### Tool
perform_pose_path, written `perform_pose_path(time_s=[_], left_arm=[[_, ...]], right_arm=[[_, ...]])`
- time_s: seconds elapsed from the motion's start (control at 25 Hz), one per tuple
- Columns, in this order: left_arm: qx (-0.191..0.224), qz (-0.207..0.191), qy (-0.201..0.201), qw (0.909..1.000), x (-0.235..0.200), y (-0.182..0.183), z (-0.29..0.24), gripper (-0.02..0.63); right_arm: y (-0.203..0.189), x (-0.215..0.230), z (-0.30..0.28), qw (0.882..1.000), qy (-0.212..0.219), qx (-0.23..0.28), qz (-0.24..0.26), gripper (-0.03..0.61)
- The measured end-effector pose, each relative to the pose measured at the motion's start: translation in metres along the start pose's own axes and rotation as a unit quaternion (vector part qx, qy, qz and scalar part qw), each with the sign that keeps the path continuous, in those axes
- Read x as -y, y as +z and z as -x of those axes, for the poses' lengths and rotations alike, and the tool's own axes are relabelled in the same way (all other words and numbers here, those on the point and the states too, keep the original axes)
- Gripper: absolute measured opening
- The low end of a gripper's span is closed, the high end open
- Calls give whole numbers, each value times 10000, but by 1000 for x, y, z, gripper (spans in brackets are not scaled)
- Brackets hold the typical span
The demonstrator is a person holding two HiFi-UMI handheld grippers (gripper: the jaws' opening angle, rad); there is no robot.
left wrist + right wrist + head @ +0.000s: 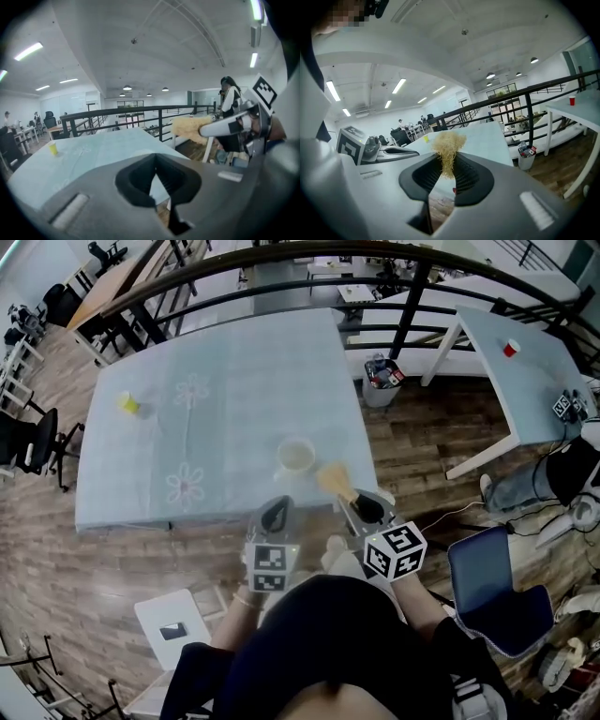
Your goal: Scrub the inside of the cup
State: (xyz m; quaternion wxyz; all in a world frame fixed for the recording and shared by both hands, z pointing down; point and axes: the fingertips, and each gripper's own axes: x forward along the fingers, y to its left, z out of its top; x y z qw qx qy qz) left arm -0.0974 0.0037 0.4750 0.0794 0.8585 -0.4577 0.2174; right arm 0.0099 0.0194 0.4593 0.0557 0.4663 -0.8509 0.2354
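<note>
A: Cup location?
B: The cup (296, 456) stands upright on the desk (234, 381).
A: Tools?
B: The left hand-held gripper (275, 510), on the cup's near side, is clenched on nothing. The right hand-held gripper (354, 502) is grasping a scrubber (335, 480), whose bristles are just beside the cup, outside it.

The person wears a black top (328, 652). The left gripper (275, 510) and right gripper (360, 506) have smooth grey shells, each with a rounded opening lined by black ribbed pads. Each bears a white cube (395, 551) printed with black square markers.
</note>
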Motion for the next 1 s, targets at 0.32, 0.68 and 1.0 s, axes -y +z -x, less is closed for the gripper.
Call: perform_pose_path(time_s=[0.32,0.68,1.0], left_arm=[[0,66,-141,9999,-2,-18,45,0],[31,102,-334,9994,13,-25,57,0],[-11,231,-449,9987,2,-4,47,0]], right_arm=[[-13,-40,18,9996,-138,138,-193,67],[-22,-53,42,9989,-263,207,-320,67],[1,-49,30,9987,-285,164,-382,67]])
